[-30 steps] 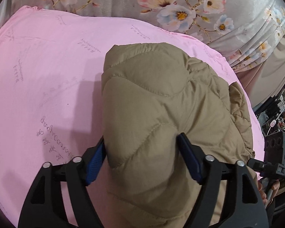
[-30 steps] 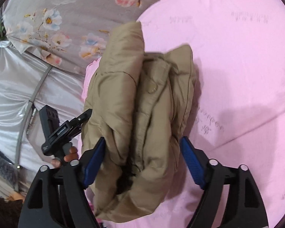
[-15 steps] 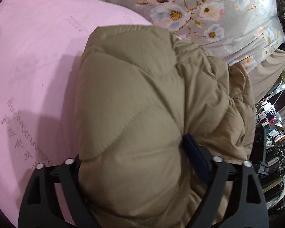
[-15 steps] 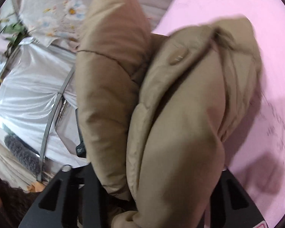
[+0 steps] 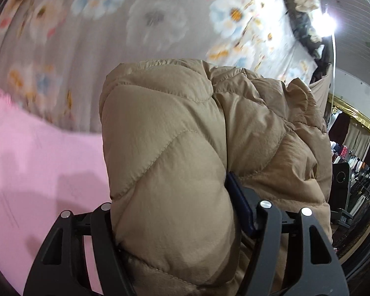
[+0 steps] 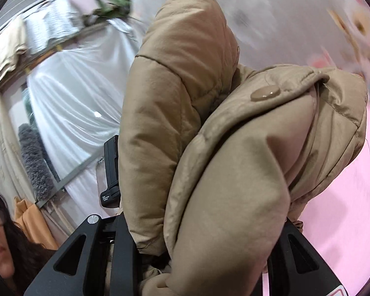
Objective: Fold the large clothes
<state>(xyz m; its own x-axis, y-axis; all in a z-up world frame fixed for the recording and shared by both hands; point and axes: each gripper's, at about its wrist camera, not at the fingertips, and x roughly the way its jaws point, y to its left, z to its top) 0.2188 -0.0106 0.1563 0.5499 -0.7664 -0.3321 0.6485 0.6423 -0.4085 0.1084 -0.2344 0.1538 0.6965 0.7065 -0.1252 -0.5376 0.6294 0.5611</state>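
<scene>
While both tongs pinch it: the folded tan puffer jacket (image 5: 175,162) hangs lifted above the pink sheet (image 5: 37,162).
Left gripper (image 5: 175,212): jaws have just been closing, squeezing a quilted bulge.
Right gripper (image 6: 204,234): closing too, clamped on stacked layers near the snap button (image 6: 265,95).
Handling: likely light, soft, springy, slippery; grip deep through all layers.

The puffer jacket (image 5: 185,160) sits bunched between the left gripper (image 5: 175,209) fingers, clear above the bed sheet (image 5: 37,167) at lower left. Behind it hangs the floral curtain (image 5: 111,37), and the right gripper (image 6: 202,234) clamps another fold, sheet to its right
</scene>
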